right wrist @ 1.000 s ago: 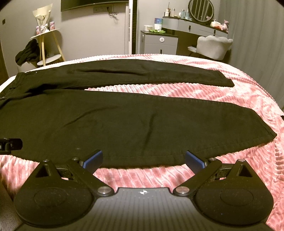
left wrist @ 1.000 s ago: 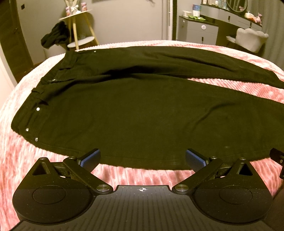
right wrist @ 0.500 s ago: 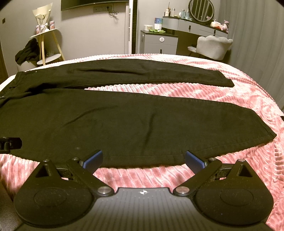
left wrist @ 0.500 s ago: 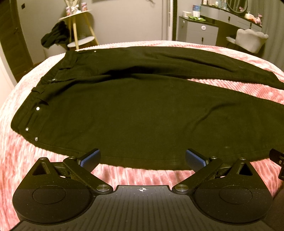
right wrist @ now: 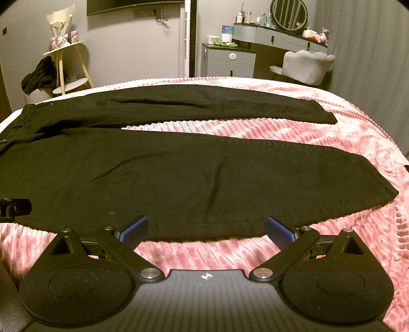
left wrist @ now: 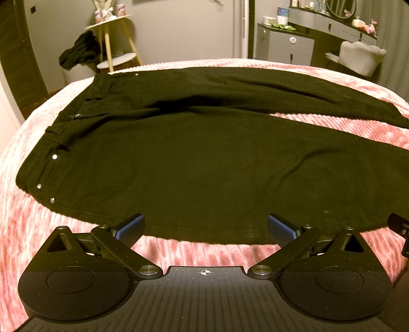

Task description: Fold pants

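Black pants [left wrist: 204,158] lie flat on a pink ribbed bedspread [left wrist: 199,252], waistband to the left, both legs running right. The left wrist view shows the waistband with metal rivets and the upper near leg. The right wrist view shows the pants' [right wrist: 179,176] two legs, with both hems at the right. My left gripper [left wrist: 204,228] is open and empty, just short of the near leg's front edge. My right gripper [right wrist: 207,229] is open and empty at the same edge, further toward the hem. Each gripper's tip shows at the other view's side edge.
The bedspread [right wrist: 319,143] covers the whole bed. Beyond the bed stand a wooden side table [left wrist: 115,43] with dark clothes hung on it, a grey cabinet [right wrist: 230,61], a dressing table with a round mirror [right wrist: 288,12] and a white chair [right wrist: 306,65].
The left wrist view has shifted slightly, with the pants sitting a little lower and the room further in view. The right gripper has hardly moved. Both grippers stay open.
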`<state>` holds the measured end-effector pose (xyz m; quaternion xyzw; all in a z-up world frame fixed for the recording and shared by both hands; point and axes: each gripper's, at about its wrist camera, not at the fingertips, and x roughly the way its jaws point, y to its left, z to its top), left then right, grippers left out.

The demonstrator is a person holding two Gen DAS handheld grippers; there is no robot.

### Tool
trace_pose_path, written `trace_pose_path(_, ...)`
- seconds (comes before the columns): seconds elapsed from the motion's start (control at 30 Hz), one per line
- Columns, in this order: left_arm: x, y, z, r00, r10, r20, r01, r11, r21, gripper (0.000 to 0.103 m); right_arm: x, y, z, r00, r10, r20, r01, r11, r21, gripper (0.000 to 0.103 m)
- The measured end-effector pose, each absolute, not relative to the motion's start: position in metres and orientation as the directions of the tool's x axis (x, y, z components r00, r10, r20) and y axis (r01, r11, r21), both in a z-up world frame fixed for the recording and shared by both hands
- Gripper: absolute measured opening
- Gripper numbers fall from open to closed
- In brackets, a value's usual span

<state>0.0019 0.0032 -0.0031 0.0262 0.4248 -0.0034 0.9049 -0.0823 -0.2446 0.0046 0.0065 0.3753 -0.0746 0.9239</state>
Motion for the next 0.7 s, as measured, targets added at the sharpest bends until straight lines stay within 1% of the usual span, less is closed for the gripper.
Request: trace_pose_path(0.7,0.0013,0.0035,0.0,0.64,0.015,-0.768,0.03,0.999,0.044,0.103,-0.0807,-0.2431,0.0034,0.697,-0.136,-0.704,0.15,0.988,-0.042,0.099)
